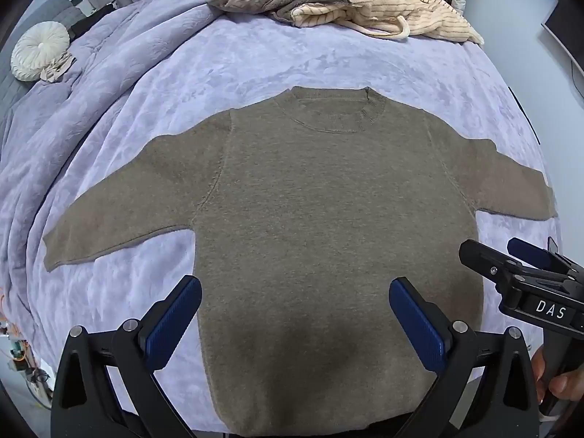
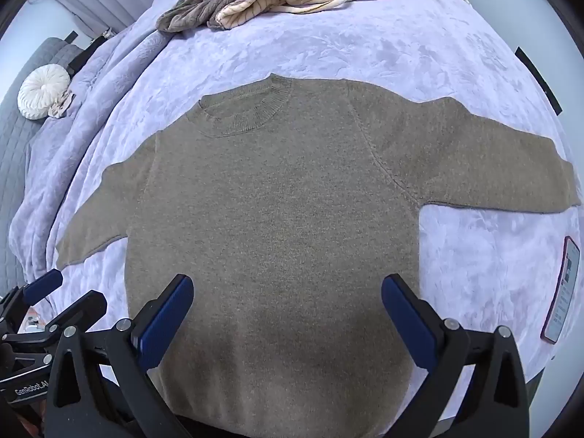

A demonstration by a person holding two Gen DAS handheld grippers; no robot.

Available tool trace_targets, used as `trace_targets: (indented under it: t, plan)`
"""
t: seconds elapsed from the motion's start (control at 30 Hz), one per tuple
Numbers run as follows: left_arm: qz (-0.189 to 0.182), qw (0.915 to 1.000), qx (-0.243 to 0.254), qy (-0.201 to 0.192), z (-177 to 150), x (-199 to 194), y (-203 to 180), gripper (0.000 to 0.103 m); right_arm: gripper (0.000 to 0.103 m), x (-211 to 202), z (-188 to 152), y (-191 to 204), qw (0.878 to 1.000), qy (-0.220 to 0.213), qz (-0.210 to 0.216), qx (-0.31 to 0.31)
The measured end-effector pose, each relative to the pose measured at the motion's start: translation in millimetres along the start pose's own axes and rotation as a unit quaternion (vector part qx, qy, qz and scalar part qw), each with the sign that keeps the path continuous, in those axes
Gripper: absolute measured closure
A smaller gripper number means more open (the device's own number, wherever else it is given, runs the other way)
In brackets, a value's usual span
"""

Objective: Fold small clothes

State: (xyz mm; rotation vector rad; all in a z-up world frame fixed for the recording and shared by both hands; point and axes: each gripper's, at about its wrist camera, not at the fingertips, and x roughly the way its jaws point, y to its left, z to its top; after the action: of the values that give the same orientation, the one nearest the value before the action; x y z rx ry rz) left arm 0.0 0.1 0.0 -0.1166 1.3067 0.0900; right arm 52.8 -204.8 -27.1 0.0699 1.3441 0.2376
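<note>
Sweater [image 1: 310,219]: brown knit, lies flat on the bed [image 1: 255,62], collar away from the cameras, both sleeves spread out to the sides, hem nearest the grippers
Left gripper [image 1: 295,314]: released, jaws wide apart, above the lower part of the sweater, holding nothing
Right gripper [image 2: 288,310]: released, jaws wide apart, above the hem area, holding nothing
Pile [image 1: 346,3]: striped cream and grey-brown clothes at the far edge of the bed, well apart from the sweater
Phone [image 2: 564,292]: on the bed, right of the sweater
Cushion [image 1: 38,51]: round, white, far left
</note>
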Motion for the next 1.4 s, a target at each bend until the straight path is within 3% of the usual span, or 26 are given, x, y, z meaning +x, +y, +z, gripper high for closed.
trace_targets:
  t: [0.87, 1.2, 1.33, 1.4]
  plan:
    - [-0.001, 1.0000, -0.003, 0.003, -1, 4, 16, 0.000, 0.000, 3, -1, -1, 1.000, 0.008, -0.011, 0.003]
    - [-0.027, 0.9989, -0.031, 0.021, -1, 8, 22, 0.000, 0.000, 5, 0, 2, 1.000, 0.016, -0.018, -0.002]
    - [-0.033, 0.9986, -0.037, -0.018, 0, 8, 27, 0.000, 0.000, 4, -1, 5, 1.000, 0.018, -0.023, -0.006]
    - [-0.033, 0.9985, -0.041, -0.016, 0, 9, 30, 0.000, 0.000, 5, -2, 6, 0.999, 0.020, -0.026, -0.007]
